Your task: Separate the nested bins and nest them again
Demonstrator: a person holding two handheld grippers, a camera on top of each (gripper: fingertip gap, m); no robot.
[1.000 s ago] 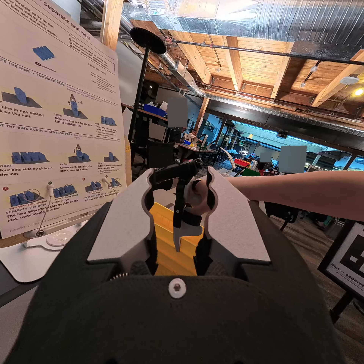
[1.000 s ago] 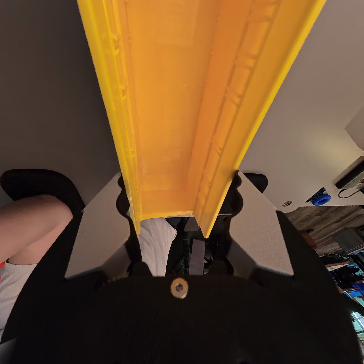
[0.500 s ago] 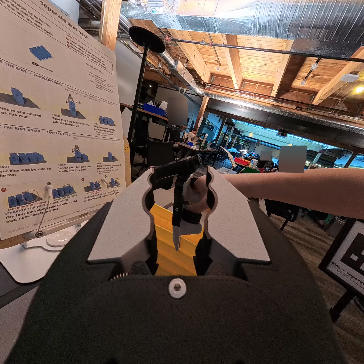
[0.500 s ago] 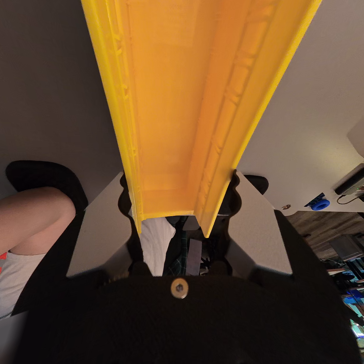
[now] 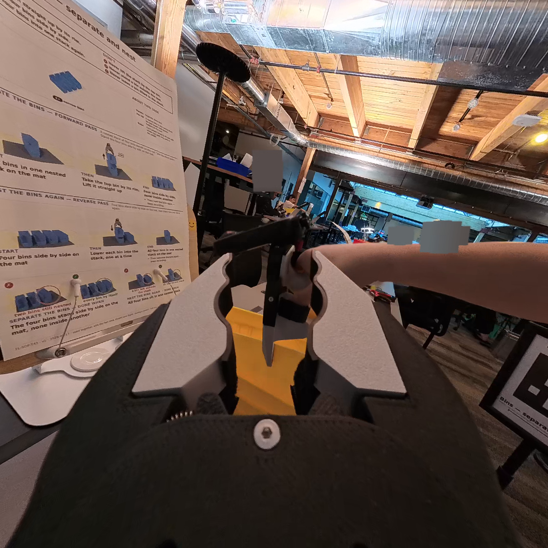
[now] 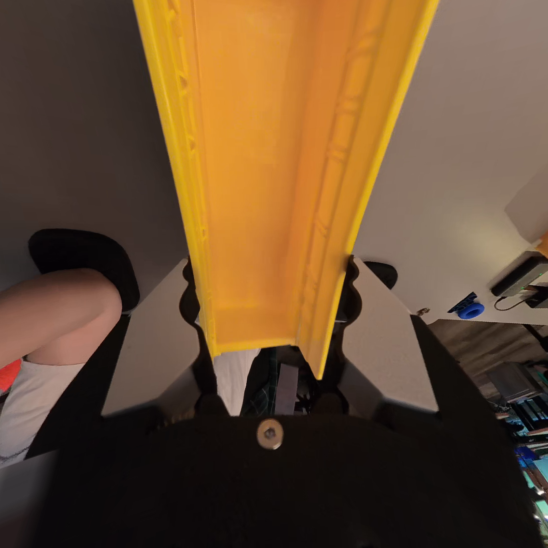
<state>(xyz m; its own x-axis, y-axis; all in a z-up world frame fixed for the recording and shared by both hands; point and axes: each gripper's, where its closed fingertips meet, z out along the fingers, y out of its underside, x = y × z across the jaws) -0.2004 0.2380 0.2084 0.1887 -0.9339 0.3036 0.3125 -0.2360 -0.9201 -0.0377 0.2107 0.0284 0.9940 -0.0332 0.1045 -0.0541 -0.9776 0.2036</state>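
A long yellow bin [image 6: 267, 148] runs up the middle of the right wrist view, seen from its open side, over the grey mat [image 6: 74, 118]. My right gripper [image 6: 269, 261] straddles its near end, and both pads touch the outer rims. In the left wrist view the same yellow bin [image 5: 261, 385] sits low between my left gripper's [image 5: 271, 258] fingers, and both pads press its sides. Stepped yellow ridges show there. The right gripper [image 5: 281, 347], held by a hand, reaches down onto the bin from above. The left gripper's black body [image 6: 89, 258] shows beyond the bin.
An instruction poster [image 5: 83, 192] stands on a white base [image 5: 44, 394] at the left. A black pole lamp [image 5: 213, 148] rises behind it. A framed marker sign [image 5: 527, 391] stands at the right. A forearm [image 5: 430, 275] crosses the right. A blue ring [image 6: 471, 311] lies at the table's edge.
My right fingers have drawn in slightly against the bin's rims, and the bin has shifted a little to the right in that view. My left gripper has kept its grip and barely moved.
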